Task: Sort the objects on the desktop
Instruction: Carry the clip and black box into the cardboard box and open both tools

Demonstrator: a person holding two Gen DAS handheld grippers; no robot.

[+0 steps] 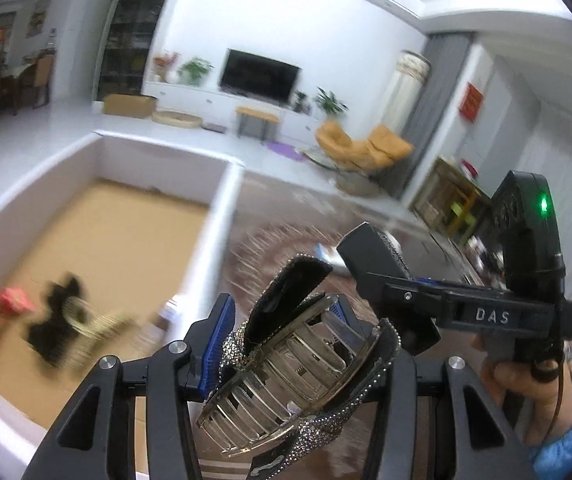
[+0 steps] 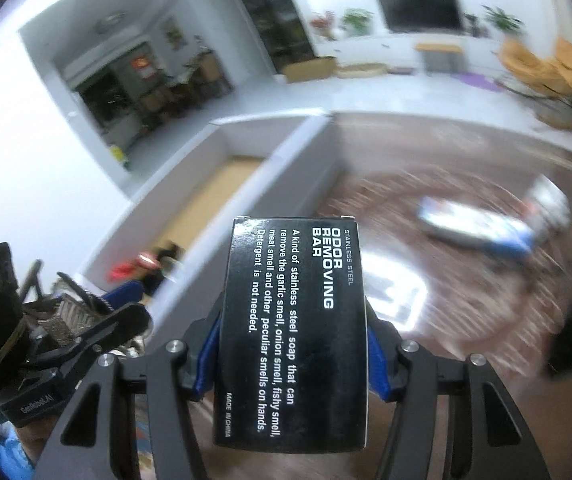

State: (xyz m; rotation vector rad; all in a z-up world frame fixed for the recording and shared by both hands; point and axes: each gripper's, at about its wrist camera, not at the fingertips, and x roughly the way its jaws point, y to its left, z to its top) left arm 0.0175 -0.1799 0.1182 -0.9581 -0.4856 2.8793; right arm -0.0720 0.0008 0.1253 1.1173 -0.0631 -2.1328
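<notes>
Box (image 1: 98,184) beside, blurred contents (image 1: 58,324).

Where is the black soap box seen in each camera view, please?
Left wrist view: black soap box right of centre, only its end showing, held in the right gripper.
Right wrist view: same box bottom centre, label facing the camera.
Shared landmark: white storage box.
</notes>
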